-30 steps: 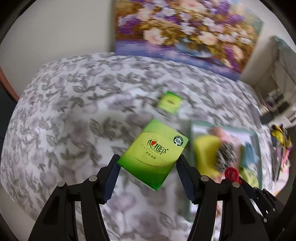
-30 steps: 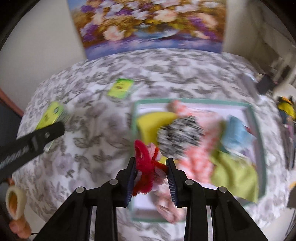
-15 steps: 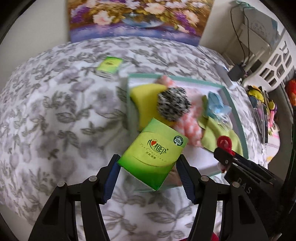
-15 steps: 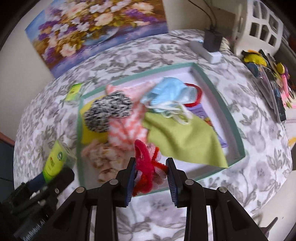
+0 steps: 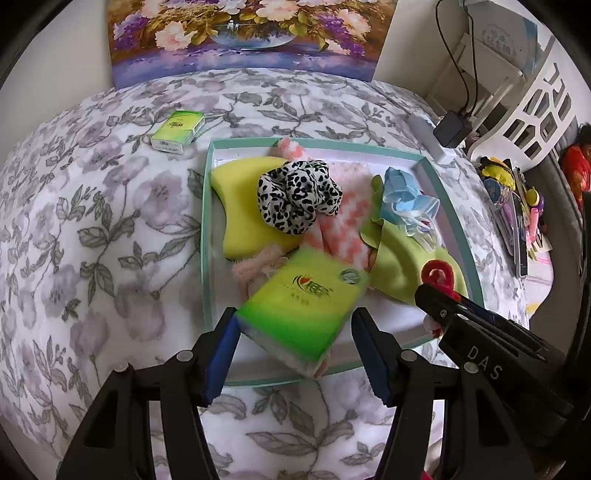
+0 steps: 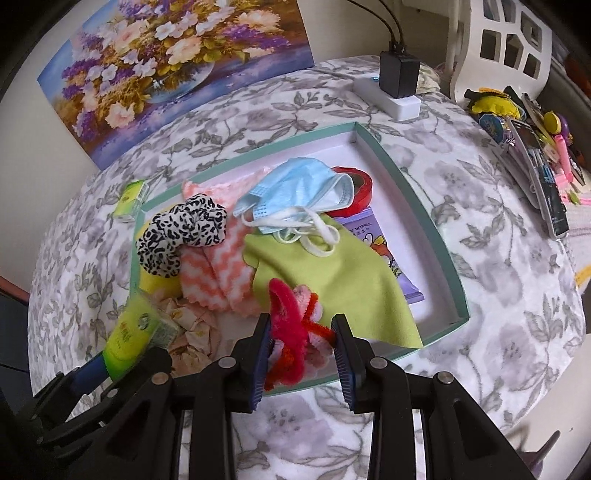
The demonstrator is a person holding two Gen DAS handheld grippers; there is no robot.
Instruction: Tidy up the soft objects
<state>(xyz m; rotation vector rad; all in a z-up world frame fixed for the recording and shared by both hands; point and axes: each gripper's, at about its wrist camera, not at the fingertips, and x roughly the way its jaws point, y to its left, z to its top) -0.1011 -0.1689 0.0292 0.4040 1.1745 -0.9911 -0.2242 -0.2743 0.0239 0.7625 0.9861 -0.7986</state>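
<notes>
My left gripper is shut on a green tissue pack, held over the near edge of the teal tray. The pack also shows in the right wrist view. My right gripper is shut on a red and pink pipe-cleaner bundle above the tray's near rim. In the tray lie a yellow sponge, a leopard scrunchie, a pink striped cloth, a blue mask and a green cloth.
A second small green tissue pack lies on the floral blanket left of the tray. A power strip with a black adapter sits behind the tray. Toys and pens lie at the right. A flower painting leans on the wall.
Both grippers have moved in over the tray's near edge with their loads. The tissue pack now sits lower and is blurred. The right gripper has come closer to the green cloth.
</notes>
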